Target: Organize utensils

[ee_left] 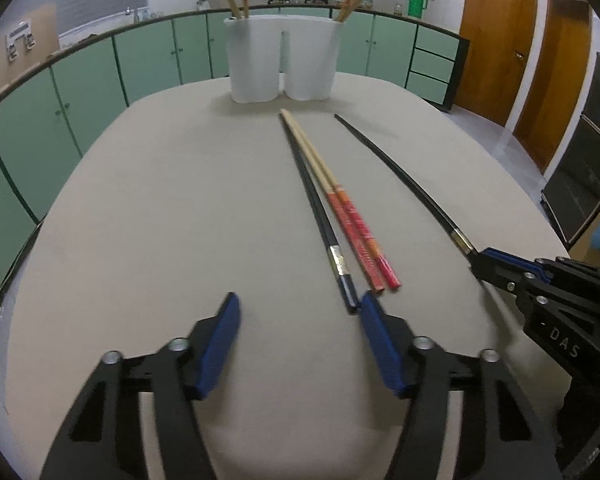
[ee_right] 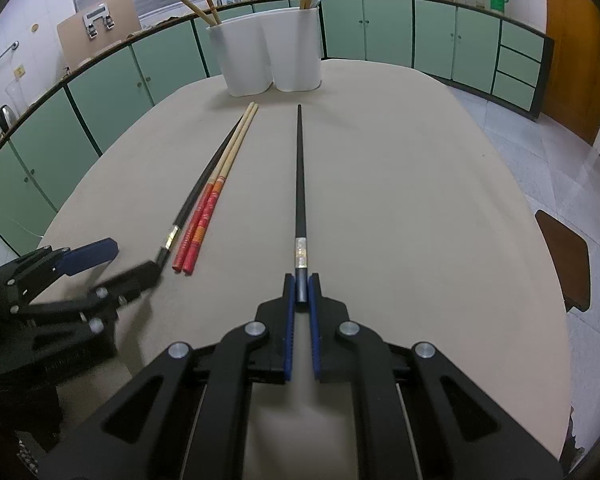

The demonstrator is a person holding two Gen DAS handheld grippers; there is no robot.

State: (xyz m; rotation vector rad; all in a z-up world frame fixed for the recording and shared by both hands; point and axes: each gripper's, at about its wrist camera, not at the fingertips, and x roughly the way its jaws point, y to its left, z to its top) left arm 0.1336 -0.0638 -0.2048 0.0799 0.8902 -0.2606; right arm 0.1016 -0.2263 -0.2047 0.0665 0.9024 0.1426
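Note:
On the beige table (ee_left: 160, 200) lie a black chopstick (ee_left: 320, 216) and, against its right side, two wood chopsticks with red handles (ee_left: 340, 208). My left gripper (ee_left: 298, 308) is open at their near ends. The black one's end sits just inside the right finger (ee_left: 380, 340), with no pad pressing on it. My right gripper (ee_right: 300, 288) is shut on the handle end of a second black chopstick (ee_right: 300, 180), which points at the white two-lobed holder (ee_right: 268, 52). That holder (ee_left: 284, 64) at the table's far edge has red-and-wood chopsticks standing in both lobes.
Green cabinets (ee_left: 148, 60) with a cluttered counter curve behind the table. Wooden doors (ee_left: 496, 48) are at the right. A dark chair seat (ee_right: 564, 256) stands off the table's right edge. My right gripper (ee_left: 480, 260) reaches in close beside the left one (ee_right: 132, 262).

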